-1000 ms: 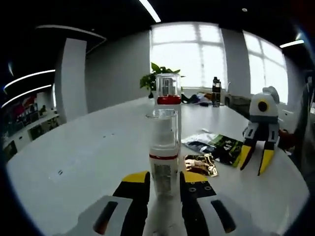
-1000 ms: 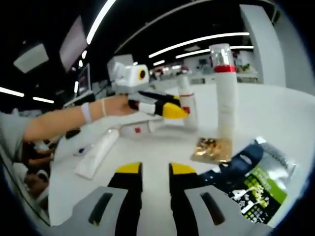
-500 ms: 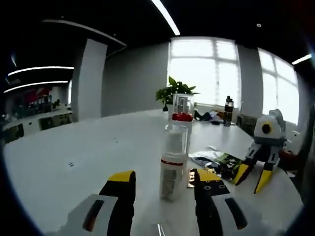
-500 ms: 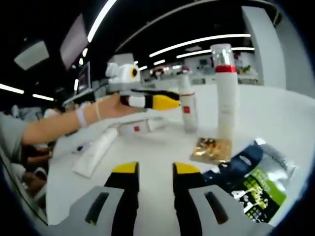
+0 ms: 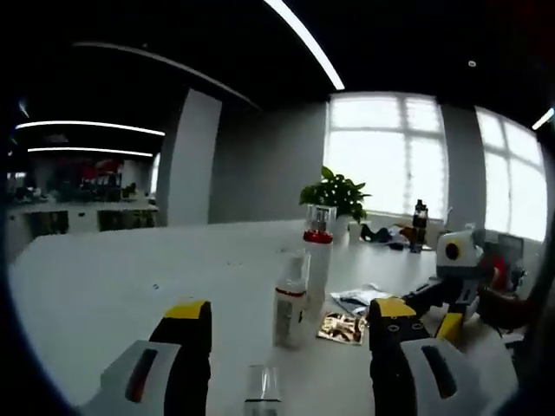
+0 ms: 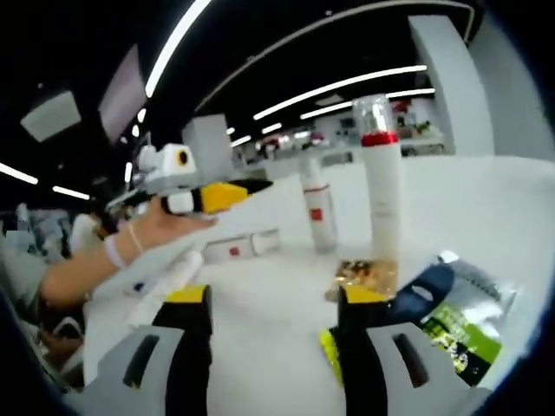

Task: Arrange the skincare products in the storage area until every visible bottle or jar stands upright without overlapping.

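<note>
Your left gripper (image 5: 290, 322) is wide open with nothing between the jaws, sitting low over the white desk (image 5: 104, 277). Straight ahead of it the short spray bottle (image 5: 290, 299) with the clear cap stands upright by itself, and just behind it, almost lined up, the tall white bottle (image 5: 317, 251) with the red band and clear cap is upright too. They look close together but I can't tell if they touch. A clear cap or small bottle top (image 5: 261, 386) pokes up at the near edge between your jaws; too blurry to say more. To the right of the bottles a gold foil packet (image 5: 341, 328) lies flat, with a dark sachet (image 5: 362, 298) just beyond it. Your right gripper (image 5: 450, 286) comes in from the right, near those packets.

From the right gripper view, that gripper (image 6: 271, 314) is open too and holds nothing. The tall bottle (image 6: 382, 186) and the short one (image 6: 317, 208) are both upright, apart from each other. Left of them, a white tube (image 6: 243, 247) lies on its side, and another white tube (image 6: 166, 279) lies flat nearer you. The gold packet (image 6: 364, 276) and a dark-and-green sachet (image 6: 455, 321) lie on the right. Your hand (image 6: 160, 232) holds the left gripper (image 6: 221, 195) above the tubes.
</note>
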Available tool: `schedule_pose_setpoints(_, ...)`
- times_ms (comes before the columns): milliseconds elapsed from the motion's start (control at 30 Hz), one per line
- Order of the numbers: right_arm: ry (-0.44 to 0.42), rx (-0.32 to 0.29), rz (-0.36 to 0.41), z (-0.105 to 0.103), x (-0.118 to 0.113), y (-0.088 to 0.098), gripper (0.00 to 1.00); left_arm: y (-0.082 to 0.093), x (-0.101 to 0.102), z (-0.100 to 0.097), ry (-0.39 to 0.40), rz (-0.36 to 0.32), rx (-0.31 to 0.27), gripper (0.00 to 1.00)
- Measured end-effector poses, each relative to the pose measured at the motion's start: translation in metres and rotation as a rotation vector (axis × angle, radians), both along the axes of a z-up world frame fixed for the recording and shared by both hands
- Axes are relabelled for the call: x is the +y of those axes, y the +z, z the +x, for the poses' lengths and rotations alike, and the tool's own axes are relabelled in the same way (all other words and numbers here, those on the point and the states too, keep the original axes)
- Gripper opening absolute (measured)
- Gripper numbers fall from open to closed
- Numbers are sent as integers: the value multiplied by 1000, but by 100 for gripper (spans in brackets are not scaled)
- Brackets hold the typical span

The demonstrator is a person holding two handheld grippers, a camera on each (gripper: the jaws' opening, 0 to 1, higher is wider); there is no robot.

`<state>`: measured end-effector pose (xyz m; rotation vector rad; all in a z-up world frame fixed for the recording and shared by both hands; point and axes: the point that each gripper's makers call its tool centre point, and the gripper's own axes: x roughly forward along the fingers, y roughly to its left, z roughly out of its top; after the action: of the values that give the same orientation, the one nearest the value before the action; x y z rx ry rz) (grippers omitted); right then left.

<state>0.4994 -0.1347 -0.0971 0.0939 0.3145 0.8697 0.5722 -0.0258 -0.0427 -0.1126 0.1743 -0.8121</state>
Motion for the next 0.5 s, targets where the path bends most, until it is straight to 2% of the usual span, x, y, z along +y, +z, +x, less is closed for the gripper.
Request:
schedule_pose_setpoints(200, -26, -27, 37, 4, -2, 8, 83, 10, 16, -14, 105, 58, -64, 90)
schedule_pose_setpoints(267, -32, -35, 42, 5, -3, 9, 88, 12, 19, -16, 129, 52, -63, 100)
schedule_pose_setpoints(300, -39, -39, 44, 6, -4, 10, 92, 13, 24, -17, 175, 35, -59, 99)
schedule_pose_setpoints(367, -37, -60, 40, 8, -4, 12, 100, 12, 32, -22, 211, 51, -56, 100)
schedule_pose_setpoints(500, -25, -86, 18, 5, -5, 13, 100, 12, 49, -37, 284, 97, -85, 100)
